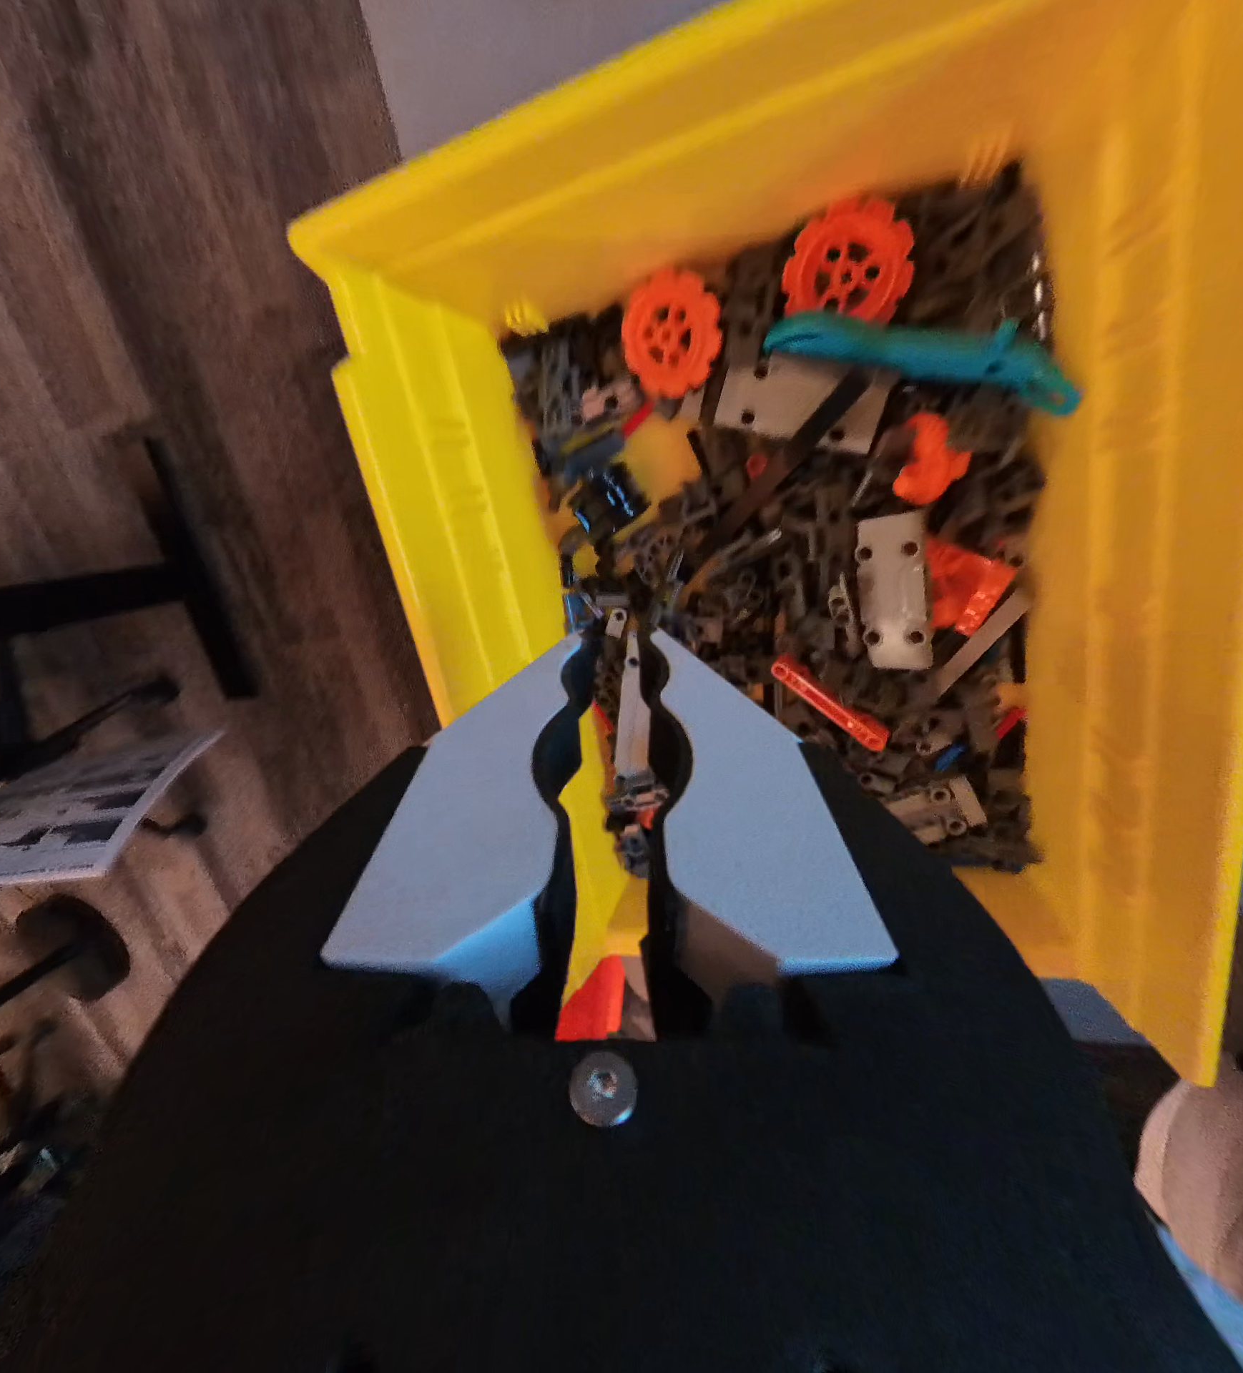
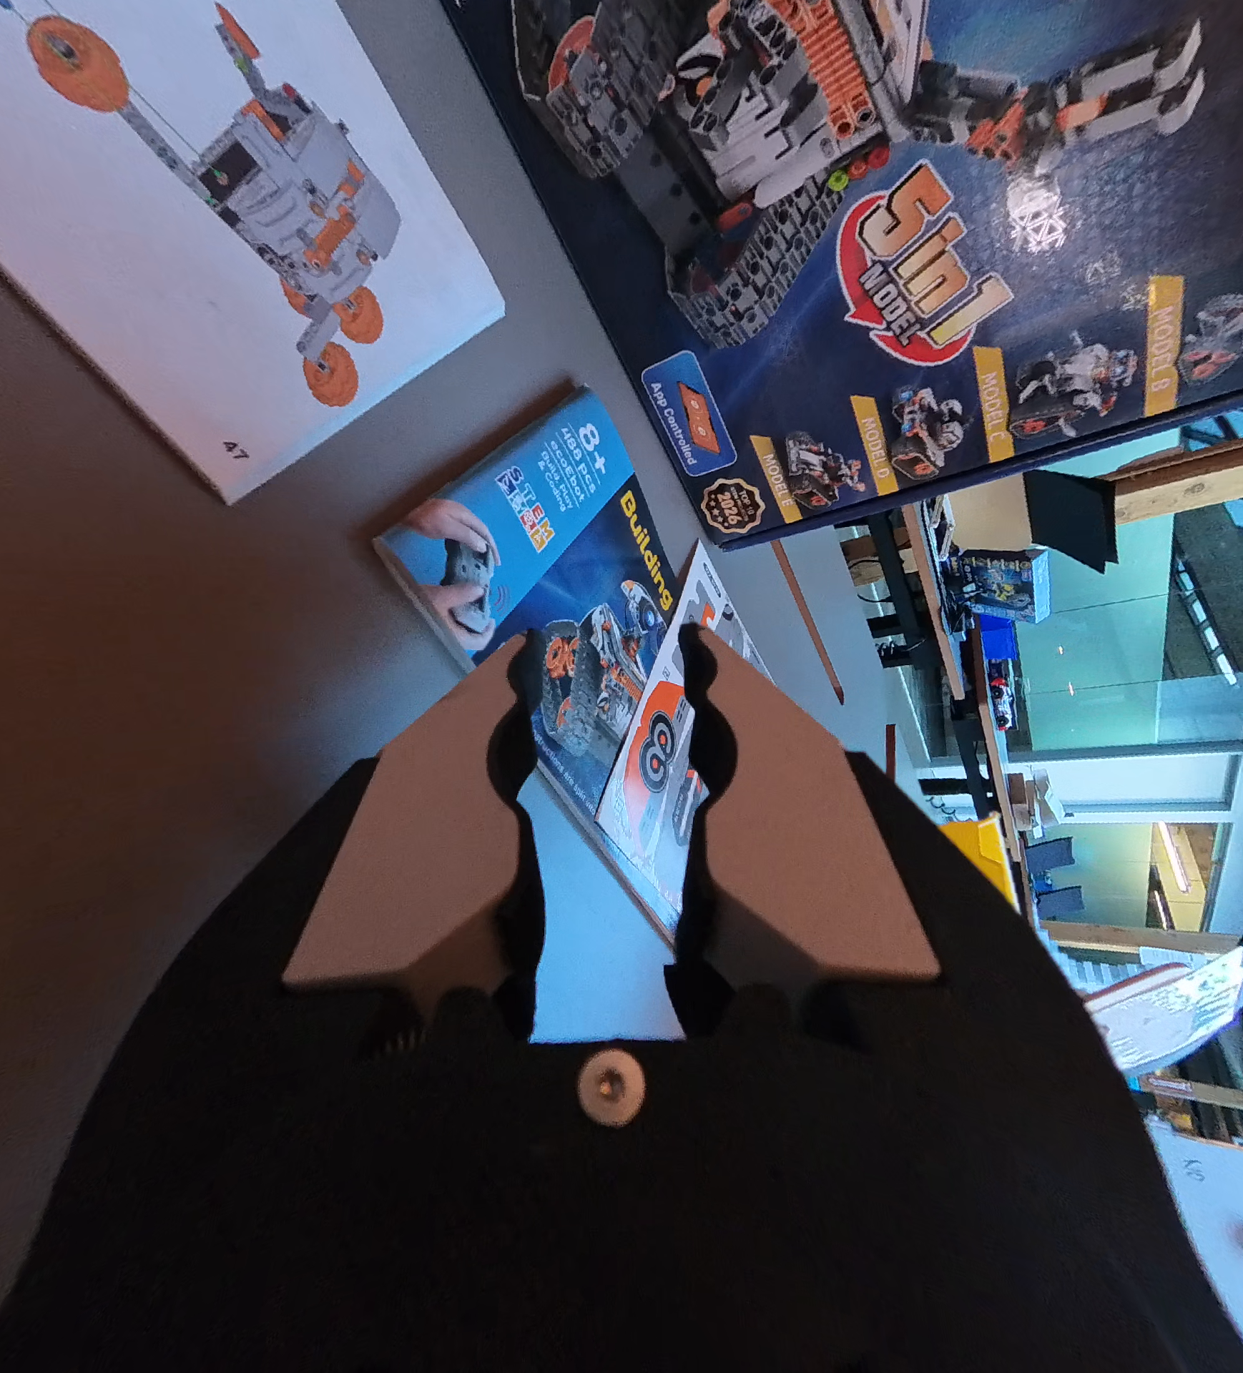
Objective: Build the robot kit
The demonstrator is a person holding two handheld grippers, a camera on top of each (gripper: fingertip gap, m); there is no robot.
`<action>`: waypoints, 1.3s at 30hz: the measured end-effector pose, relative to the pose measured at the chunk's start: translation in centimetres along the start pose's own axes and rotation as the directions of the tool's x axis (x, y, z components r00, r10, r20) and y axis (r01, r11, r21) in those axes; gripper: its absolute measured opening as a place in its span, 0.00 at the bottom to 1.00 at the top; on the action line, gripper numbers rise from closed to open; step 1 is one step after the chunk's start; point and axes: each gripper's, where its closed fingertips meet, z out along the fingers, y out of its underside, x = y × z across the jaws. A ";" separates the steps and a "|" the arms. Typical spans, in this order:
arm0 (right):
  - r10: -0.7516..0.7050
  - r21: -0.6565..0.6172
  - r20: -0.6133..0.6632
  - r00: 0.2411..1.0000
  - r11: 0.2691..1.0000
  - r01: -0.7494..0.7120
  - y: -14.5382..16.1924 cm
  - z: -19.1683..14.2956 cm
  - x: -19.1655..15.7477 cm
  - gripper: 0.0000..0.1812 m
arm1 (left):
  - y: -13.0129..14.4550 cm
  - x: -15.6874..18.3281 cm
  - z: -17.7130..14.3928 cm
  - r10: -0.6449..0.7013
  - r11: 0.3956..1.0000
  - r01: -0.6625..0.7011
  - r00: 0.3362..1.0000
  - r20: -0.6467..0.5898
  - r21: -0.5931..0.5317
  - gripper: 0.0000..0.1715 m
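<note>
**Grey beam pinched over the parts bin, right jaws empty**

Left wrist view, from the left: wooden floor, a printed sheet (image 1: 69, 802) lying beside a black frame, then the yellow bin (image 1: 678, 171) filling the rest. Inside the bin, a dark heap of building-kit parts with two orange gears (image 1: 670, 333), a teal curved piece (image 1: 923, 355), a grey panel (image 1: 893, 594) and a red beam (image 1: 830, 702) on top. Left gripper (image 1: 622, 643) narrowed to a slit near the bin's left wall, with a slim grey beam (image 1: 632, 713) running down the gap and a small dark connector at its lower end. Beam sharp while the bin is smeared by motion, so judged as gripped rather than lying in the heap; actual pad contact not plainly visible.

Right wrist view, from the left: an open instruction page (image 2: 195, 223) with a drawn vehicle, a blue booklet (image 2: 529, 550), a white-and-orange leaflet (image 2: 667, 732) overlapping it, then a large dark kit box (image 2: 901, 245), all on a grey table (image 2: 83, 669). Right gripper (image 2: 607, 643) parted, nothing between the fingers, hanging above the booklet and leaflet without touching.

Likely trouble: a thin beam caught along its length can swivel or slide out under fast movement, dropping back into the heap and vanishing among similar grey parts. Loose connector could also shake off.
</note>
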 end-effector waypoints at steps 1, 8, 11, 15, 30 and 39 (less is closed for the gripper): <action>0.001 -0.004 -0.004 1.000 1.000 -0.002 0.2 0.2 0.1 0.21 | 0.3 -0.1 0.0 0.003 1.000 -0.003 1.000 -0.002 -0.025 0.06; 0.056 0.022 0.004 0.998 0.998 -0.056 -1.1 -0.3 1.2 0.21 | -4.8 -1.0 -6.0 0.037 0.917 -0.035 0.999 0.003 0.397 0.07; 0.173 0.102 0.052 0.984 0.979 -0.178 -5.7 -1.6 3.0 0.21 | -6.2 -0.4 -9.3 0.035 0.815 0.042 0.992 -0.121 0.578 0.09; 0.235 0.252 0.129 0.963 0.932 -0.261 -14.2 -4.5 4.9 0.21 | -3.5 0.2 -7.6 0.025 0.879 0.094 0.970 -0.243 0.467 0.14; 0.356 0.398 0.338 0.871 0.785 -0.475 -21.1 -8.3 -3.0 0.21 | 6.0 5.9 4.2 0.098 0.904 -0.265 0.893 -0.440 -0.337 0.14; 0.187 0.411 0.217 0.958 0.873 -0.264 -19.2 -6.5 -3.4 0.22 | 8.0 8.2 3.3 0.196 0.840 -0.420 0.826 -0.528 -0.345 0.16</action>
